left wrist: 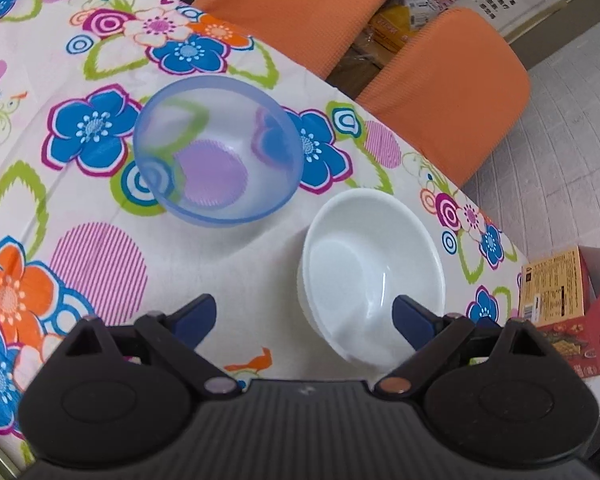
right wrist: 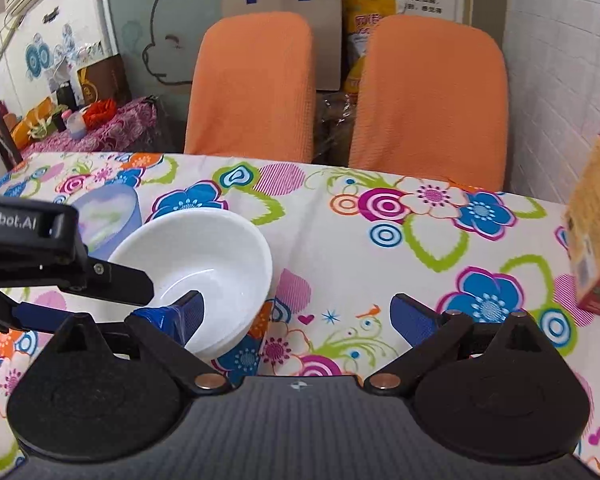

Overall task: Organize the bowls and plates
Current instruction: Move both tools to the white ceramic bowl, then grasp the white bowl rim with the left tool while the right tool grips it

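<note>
A white bowl [left wrist: 374, 264] stands upright on the table [left wrist: 260, 280], lower right of centre in the left wrist view. A translucent blue bowl [left wrist: 218, 150] sits just beside it toward the upper left, looking tilted, though blur makes that uncertain. The left gripper [left wrist: 304, 316] hovers with its fingers [left wrist: 194, 320] spread wide apart, one over the white bowl's near rim, clamped on nothing. In the right wrist view, the right gripper [right wrist: 296, 316] also has its fingers apart and empty, at the bowl's right. Two orange chairs [right wrist: 252, 84] stand behind the table.
</note>
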Demonstrator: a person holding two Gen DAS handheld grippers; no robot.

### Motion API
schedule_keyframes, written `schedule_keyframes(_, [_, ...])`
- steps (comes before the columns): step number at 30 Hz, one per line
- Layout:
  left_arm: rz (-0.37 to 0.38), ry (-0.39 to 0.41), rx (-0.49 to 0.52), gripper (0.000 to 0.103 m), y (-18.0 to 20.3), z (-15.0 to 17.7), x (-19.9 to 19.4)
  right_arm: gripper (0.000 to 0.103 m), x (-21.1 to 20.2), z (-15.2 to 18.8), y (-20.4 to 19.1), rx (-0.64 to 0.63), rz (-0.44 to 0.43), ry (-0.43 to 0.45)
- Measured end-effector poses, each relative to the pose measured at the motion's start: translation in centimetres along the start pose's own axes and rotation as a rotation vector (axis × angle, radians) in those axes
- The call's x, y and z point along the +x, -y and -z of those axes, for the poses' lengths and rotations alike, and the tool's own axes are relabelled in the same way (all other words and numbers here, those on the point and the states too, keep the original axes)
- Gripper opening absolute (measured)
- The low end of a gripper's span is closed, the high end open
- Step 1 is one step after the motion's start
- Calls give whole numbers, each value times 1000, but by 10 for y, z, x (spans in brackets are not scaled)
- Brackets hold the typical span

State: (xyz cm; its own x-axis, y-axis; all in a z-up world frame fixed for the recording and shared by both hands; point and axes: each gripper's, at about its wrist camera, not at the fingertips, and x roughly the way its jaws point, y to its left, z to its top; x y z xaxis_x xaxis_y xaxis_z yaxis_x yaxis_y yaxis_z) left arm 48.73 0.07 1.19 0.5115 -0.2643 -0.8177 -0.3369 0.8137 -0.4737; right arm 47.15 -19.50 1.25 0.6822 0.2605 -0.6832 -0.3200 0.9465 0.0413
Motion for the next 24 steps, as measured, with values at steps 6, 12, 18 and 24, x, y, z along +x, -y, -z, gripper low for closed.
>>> schedule_keyframes(6, [-4, -4, 18, 88, 4, -7, 13, 87, 18, -3, -2, -35, -58, 10])
schedule_keyframes(12, [24, -25, 41, 88, -2, -10, 11, 87, 6, 4, 12, 46, -133, 53])
schedule_keyframes(18, [56, -27, 54, 93, 1, -11, 10, 87, -44, 24, 5, 1, -218, 157])
schedule_keyframes(24, [46, -45, 67, 93, 11, -7, 11, 87, -29, 29, -28, -206, -162, 120])
